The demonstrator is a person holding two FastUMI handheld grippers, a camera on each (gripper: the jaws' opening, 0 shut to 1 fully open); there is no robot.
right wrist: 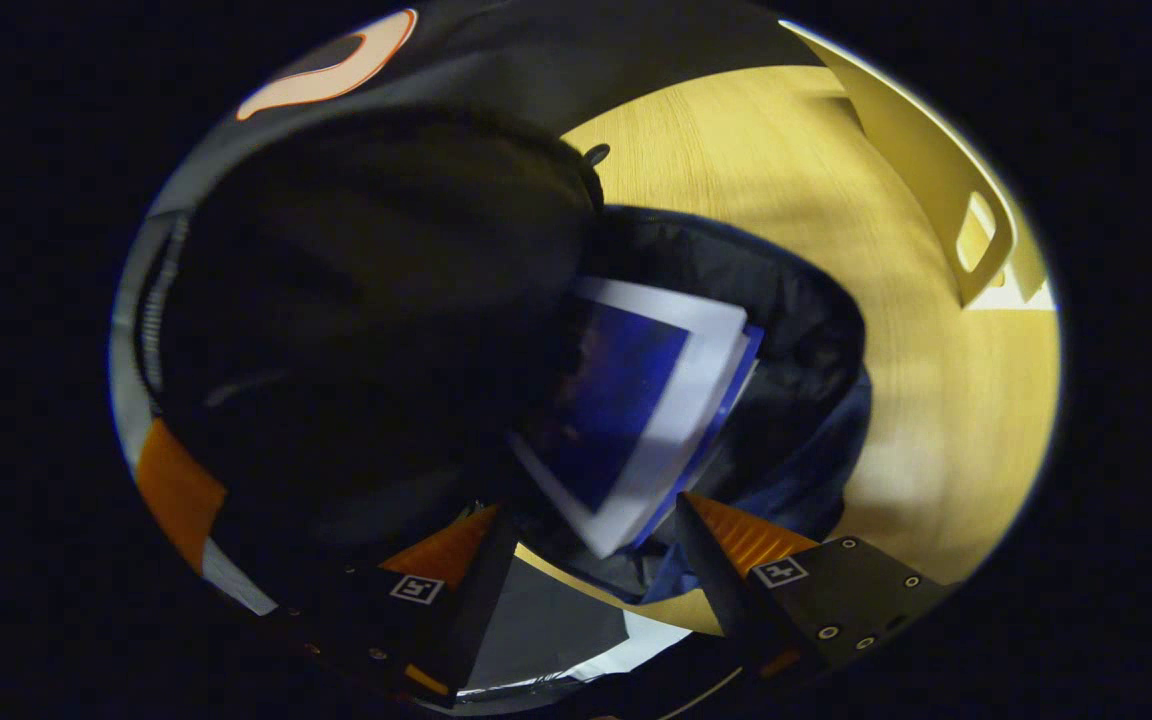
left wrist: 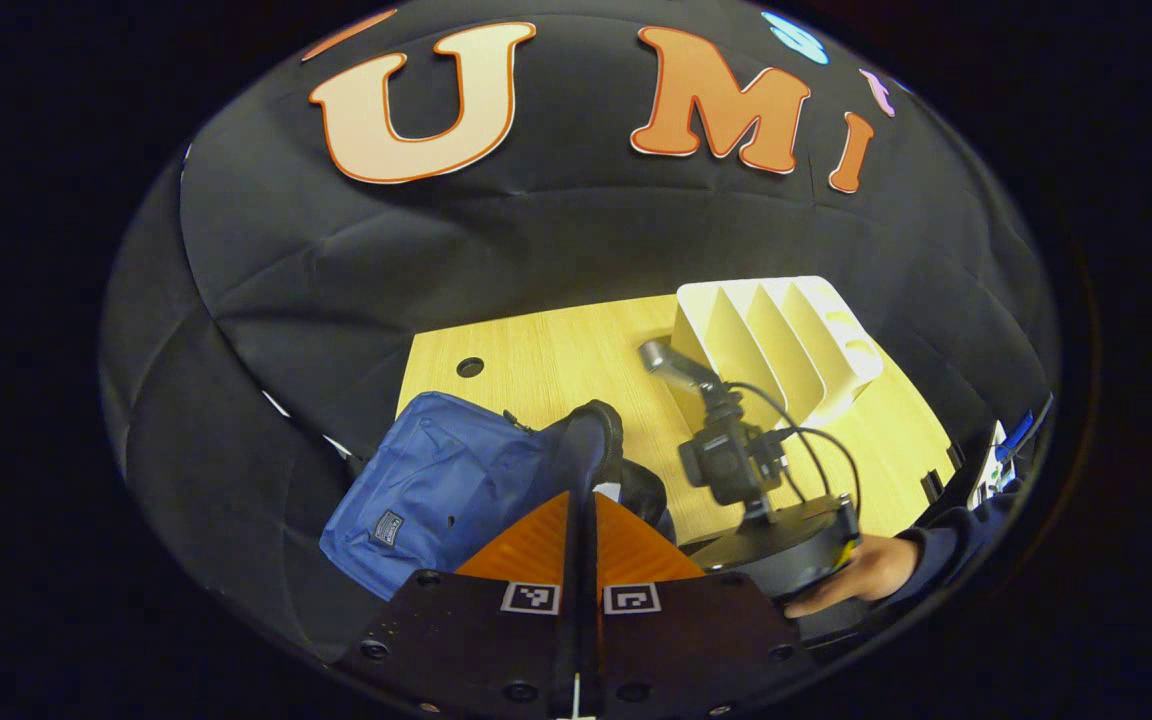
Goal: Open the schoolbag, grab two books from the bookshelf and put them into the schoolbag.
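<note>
Two grippers are at work over the schoolbag. In the left gripper view the left gripper (left wrist: 582, 520) has its fingers drawn together on the raised dark edge of the bag's flap (left wrist: 591, 440), apparently pinching it to hold the mouth open. In the right gripper view the right gripper (right wrist: 591, 535) stands with its jaws spread wide, empty, just above the bag's opening; the same gripper, with the hand (left wrist: 861, 570) holding it, appears to the right in the left gripper view. Inside the schoolbag (right wrist: 796, 300) lie books (right wrist: 636, 400): a blue-covered one with white margins and at least one more edge beneath it, though I cannot count them for certain. The blue schoolbag (left wrist: 436, 490) sits at the near left of the wooden table (left wrist: 556, 360). Farther right stands the pale bookshelf (left wrist: 786, 330), whose visible slots look empty. By my reading the opening and loading are done or nearly so; what remains is letting go of the flap and drawing both grippers away.
</note>
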